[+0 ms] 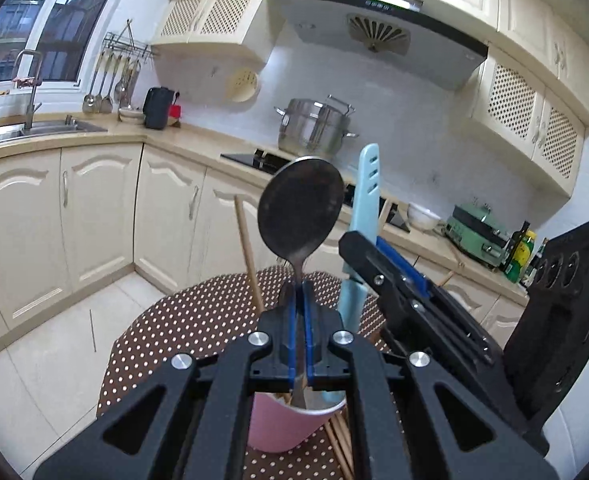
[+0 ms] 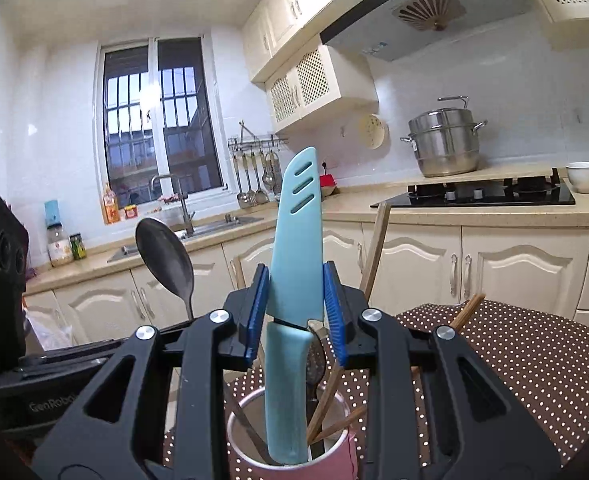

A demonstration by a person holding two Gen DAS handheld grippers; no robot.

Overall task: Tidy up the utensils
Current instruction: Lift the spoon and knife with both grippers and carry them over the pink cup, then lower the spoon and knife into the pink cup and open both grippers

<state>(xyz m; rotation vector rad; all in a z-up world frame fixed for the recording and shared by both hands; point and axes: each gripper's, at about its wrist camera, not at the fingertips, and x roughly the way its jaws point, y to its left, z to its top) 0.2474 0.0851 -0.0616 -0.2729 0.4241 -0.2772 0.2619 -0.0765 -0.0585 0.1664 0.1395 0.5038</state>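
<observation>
Pink cup (image 1: 282, 426) stands on the polka-dot table (image 1: 198, 320) just under both tools, with wooden chopsticks (image 2: 326, 408) leaning inside it. Spoon (image 1: 300, 208) upright, bowl up, handle running down into the cup; left tool (image 1: 300, 300) clenched on its neck. Light-blue sheathed knife (image 2: 294, 248) upright, handle end down in the cup beside the chopsticks; right tool (image 2: 296, 312) grasping it by the sheath just above the handle, blue pads against both sides. More chopsticks (image 1: 340, 440) lie on the table beside the cup
</observation>
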